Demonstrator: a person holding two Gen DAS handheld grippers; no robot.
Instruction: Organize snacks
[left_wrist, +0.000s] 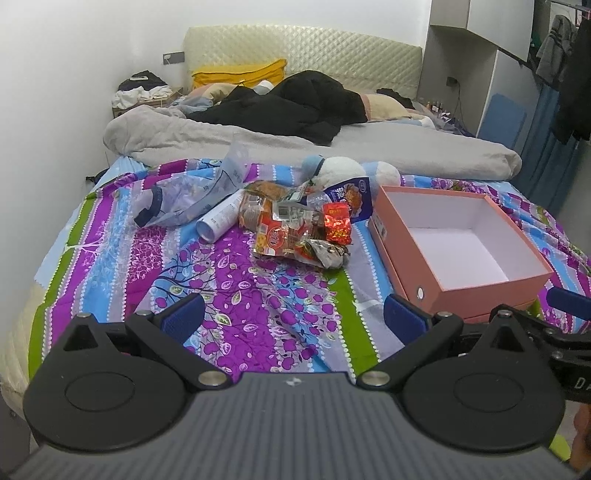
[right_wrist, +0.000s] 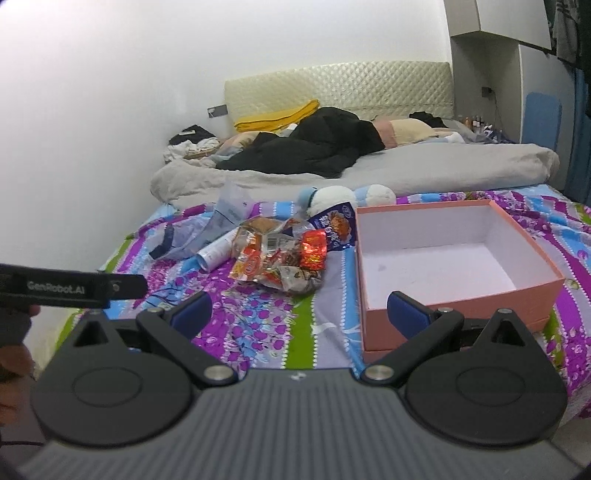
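Bed (left_wrist: 258, 317) w/ purple-blue floral sheet fills both views; grey duvet (left_wrist: 406, 151) bunched across far half, black garment (left_wrist: 295, 107) on top.
Pink box (right_wrist: 461, 295), lid off, white inside, nothing in it, sits on sheet at right.
Snack pile (left_wrist: 295, 221) lies centre, just left of box, not touching: orange/red packets, shiny red wrapper (left_wrist: 337, 223), blue bag at back.
White tube (left_wrist: 218, 218) on its side beside pile; clear plastic bag (left_wrist: 177, 199) further left.
L gripper (left_wrist: 293, 317) fingers spread wide, nothing held, near bed's front edge.
R gripper (right_wrist: 301, 314) same: wide apart, nothing held, right finger overlapping box's near wall in view.
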